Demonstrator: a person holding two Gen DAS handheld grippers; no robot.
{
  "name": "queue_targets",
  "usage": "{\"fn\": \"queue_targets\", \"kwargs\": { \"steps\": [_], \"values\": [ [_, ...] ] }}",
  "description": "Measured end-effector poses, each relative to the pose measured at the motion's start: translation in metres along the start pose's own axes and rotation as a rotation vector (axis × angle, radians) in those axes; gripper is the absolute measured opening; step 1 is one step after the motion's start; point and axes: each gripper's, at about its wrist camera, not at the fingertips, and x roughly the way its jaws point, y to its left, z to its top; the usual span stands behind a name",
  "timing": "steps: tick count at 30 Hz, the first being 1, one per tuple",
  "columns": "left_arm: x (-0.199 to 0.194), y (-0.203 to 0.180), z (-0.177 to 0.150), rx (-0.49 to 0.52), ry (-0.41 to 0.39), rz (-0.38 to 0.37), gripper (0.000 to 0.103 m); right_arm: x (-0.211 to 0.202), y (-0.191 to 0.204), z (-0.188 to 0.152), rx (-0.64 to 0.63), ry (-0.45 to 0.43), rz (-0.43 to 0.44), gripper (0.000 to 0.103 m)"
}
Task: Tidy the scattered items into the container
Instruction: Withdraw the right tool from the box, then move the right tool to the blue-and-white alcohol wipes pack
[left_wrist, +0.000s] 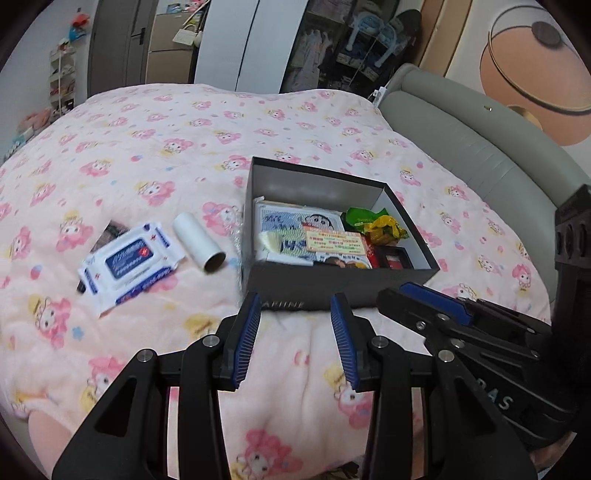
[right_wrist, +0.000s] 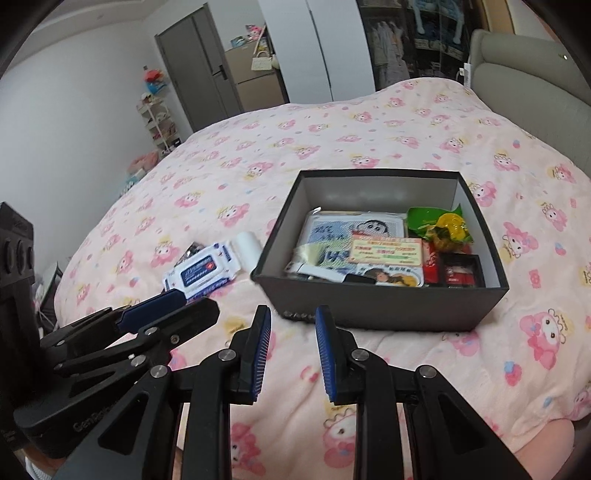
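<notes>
A dark open box (left_wrist: 332, 291) (right_wrist: 384, 310) stands on the pink bed, holding cartoon cards, snack packets and small boxes. Left of it lie a white paper roll (left_wrist: 199, 242) (right_wrist: 248, 243), a white-and-blue wet-wipes pack (left_wrist: 129, 260) (right_wrist: 201, 275) and a dark packet (left_wrist: 109, 234) (right_wrist: 194, 249) partly under the pack. My left gripper (left_wrist: 295, 306) is open and empty, just in front of the box's near wall. My right gripper (right_wrist: 292, 319) is open and empty, near the box's front left corner. Each gripper shows in the other's view (left_wrist: 436, 306) (right_wrist: 147, 314).
The pink patterned quilt (left_wrist: 184, 155) covers the whole bed. A grey padded headboard (left_wrist: 480, 147) runs along the right. Wardrobes, a door and a shelf rack (right_wrist: 159, 122) stand beyond the bed's far side.
</notes>
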Motion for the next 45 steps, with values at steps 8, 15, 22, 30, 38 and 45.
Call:
{"fn": "queue_targets", "kwargs": {
  "steps": [8, 15, 22, 30, 38, 45],
  "values": [
    [-0.019, 0.023, -0.026, -0.031, -0.012, 0.005, 0.040, -0.003, 0.030, -0.024, -0.047, 0.022, 0.008, 0.022],
    [-0.027, 0.047, -0.041, -0.064, -0.016, 0.003, 0.040, 0.007, 0.053, -0.037, -0.084, 0.058, 0.021, 0.022],
    [-0.026, 0.096, -0.056, -0.130, -0.027, 0.008, 0.044, 0.032, 0.085, -0.046, -0.128, 0.074, 0.052, 0.022],
    [0.008, 0.170, -0.059, -0.310, -0.017, 0.080, 0.045, 0.099, 0.113, -0.043, -0.157, 0.171, 0.157, 0.022],
    [0.084, 0.259, -0.023, -0.541, 0.063, 0.144, 0.045, 0.176, 0.112, 0.004, -0.126, 0.178, 0.117, 0.022],
    [0.123, 0.294, -0.035, -0.626, 0.104, 0.023, 0.044, 0.242, 0.101, 0.014, -0.065, 0.265, 0.131, 0.022]
  ]
}}
